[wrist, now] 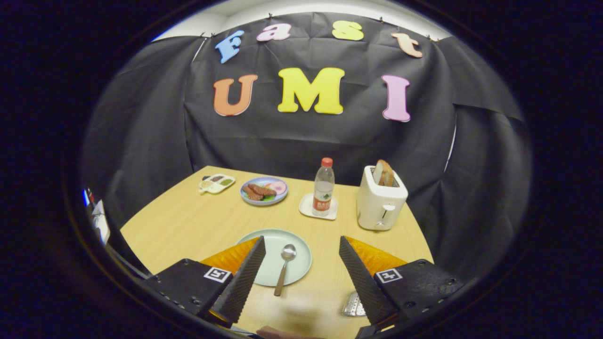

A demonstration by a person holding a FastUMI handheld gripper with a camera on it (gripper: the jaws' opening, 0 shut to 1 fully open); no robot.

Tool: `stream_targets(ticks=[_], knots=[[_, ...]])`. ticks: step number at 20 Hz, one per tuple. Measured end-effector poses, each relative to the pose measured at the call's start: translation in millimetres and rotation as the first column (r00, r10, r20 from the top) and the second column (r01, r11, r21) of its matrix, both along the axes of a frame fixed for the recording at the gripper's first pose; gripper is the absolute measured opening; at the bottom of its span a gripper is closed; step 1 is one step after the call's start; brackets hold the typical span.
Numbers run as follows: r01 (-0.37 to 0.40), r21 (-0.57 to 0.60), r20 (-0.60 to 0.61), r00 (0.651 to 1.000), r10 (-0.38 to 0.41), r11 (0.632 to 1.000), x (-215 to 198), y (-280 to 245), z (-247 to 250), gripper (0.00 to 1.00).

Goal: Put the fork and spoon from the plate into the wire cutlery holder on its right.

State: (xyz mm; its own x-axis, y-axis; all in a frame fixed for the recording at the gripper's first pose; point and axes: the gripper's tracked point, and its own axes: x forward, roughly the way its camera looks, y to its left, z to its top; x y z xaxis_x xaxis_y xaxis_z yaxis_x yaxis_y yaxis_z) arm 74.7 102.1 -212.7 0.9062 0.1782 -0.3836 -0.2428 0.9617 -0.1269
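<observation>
**A:** Item one, your claw (301,245). How is it standing?

**B:** Its fingers are spreading wide apart and gripping nothing. You are holding it above the near part of the wooden table (188,221).

**A:** Item two, the task's things?

**B:** The spoon (284,266) is lying between your fingers, closer to the left one, bowl pointing away from you on the pale green plate (301,259), handle reaching over the plate's near rim onto the table. The left finger is covering part of that plate. I cannot make out a fork. The wire cutlery holder (354,304) is peeking out just beside the inner edge of your right finger, low and near you; most of it is hidden.

**A:** Item three, the rest?

**B:** All sitting beyond your fingers: a water bottle (323,187) standing upright on a white coaster (308,207), a white toaster (379,203) with bread (385,173) sticking out of it ahead of the right finger, a blue plate of food (264,190) ahead of the left one, and a small sauce tray (216,183) further left of that.
</observation>
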Motion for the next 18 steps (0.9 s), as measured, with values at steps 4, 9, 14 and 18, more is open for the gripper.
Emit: stream_targets(ticks=[4, 9, 14, 18], knots=[[0.005, -0.015, -0.138, 0.99, -0.007, 1.0, 21.3, 12.4, -61.7, 0.96], [0.032, -0.013, -0.296, 0.954, -0.034, 0.999, 44.0, 26.2, -120.9, 0.92], [0.049, 0.018, -0.39, 0.92, -0.038, 0.999, 63.9, 41.8, -154.6, 0.75], [0.152, 0.013, -0.448, 0.885, -0.13, 0.988, 65.8, 40.7, -176.8, 0.62]])
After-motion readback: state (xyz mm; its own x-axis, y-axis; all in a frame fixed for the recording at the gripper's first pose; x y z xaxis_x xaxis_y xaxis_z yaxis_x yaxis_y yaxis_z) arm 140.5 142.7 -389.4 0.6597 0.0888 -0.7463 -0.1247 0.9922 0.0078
